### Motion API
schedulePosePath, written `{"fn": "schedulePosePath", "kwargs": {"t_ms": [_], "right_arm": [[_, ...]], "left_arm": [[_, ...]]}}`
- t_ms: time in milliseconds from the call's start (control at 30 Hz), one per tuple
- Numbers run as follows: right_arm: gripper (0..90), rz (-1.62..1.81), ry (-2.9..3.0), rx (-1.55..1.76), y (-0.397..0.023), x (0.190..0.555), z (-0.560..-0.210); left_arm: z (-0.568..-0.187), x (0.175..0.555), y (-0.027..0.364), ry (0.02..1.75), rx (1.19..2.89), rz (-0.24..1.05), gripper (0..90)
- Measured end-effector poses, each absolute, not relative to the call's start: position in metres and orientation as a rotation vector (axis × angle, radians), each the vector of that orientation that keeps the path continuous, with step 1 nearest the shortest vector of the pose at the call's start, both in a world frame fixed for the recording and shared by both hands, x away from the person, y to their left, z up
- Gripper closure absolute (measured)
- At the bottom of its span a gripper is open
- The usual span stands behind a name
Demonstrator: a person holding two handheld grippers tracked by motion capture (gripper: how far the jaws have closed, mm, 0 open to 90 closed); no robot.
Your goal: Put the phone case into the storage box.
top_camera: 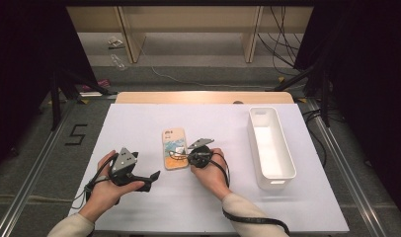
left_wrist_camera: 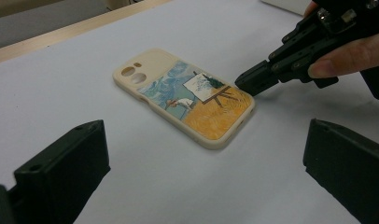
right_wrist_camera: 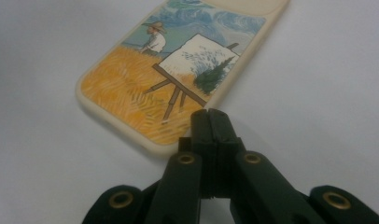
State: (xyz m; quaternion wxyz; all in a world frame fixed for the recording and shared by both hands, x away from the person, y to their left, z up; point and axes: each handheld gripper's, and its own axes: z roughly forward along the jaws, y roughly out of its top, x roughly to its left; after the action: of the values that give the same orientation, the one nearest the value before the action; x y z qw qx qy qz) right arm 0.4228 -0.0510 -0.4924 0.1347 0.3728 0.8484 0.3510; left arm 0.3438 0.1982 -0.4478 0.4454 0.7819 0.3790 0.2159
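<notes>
A cream phone case [top_camera: 175, 148] with a painted picture of a painter at an easel lies flat in the middle of the white table [top_camera: 139, 123]. My right gripper [top_camera: 187, 159] is shut, with nothing between its jaws, and its tip rests at the case's near right corner. From the left gripper view the case [left_wrist_camera: 185, 95] lies ahead and the right gripper [left_wrist_camera: 246, 83] touches its edge. In the right gripper view the closed jaws [right_wrist_camera: 211, 120] meet the rim of the case [right_wrist_camera: 178, 70]. My left gripper [top_camera: 151, 178] stands open, left of the case, holding nothing.
A long white empty bin [top_camera: 270, 145] stands at the right side of the table. A wooden strip [top_camera: 203, 97] runs along the far edge. Cables trail from both grippers toward the near edge.
</notes>
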Motion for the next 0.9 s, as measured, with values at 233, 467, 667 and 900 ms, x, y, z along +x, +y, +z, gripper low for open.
{"fn": "schedulePosePath", "kwargs": {"t_ms": [233,467,667,900], "right_arm": [[90.0,1.039,2.483,1.066,-0.040,0.418,-0.493],[90.0,1.060,2.506,1.054,-0.029,0.413,-0.494],[90.0,1.081,2.524,1.034,-0.020,0.410,-0.495],[90.0,1.097,2.536,1.018,-0.011,0.408,-0.496]], "left_arm": [[-0.448,0.344,0.198,0.945,1.940,0.533,0.0],[-0.448,0.344,0.199,0.950,1.944,0.534,0.0],[-0.449,0.344,0.199,0.953,1.948,0.532,0.0],[-0.449,0.344,0.199,0.959,1.949,0.533,0.0]]}}
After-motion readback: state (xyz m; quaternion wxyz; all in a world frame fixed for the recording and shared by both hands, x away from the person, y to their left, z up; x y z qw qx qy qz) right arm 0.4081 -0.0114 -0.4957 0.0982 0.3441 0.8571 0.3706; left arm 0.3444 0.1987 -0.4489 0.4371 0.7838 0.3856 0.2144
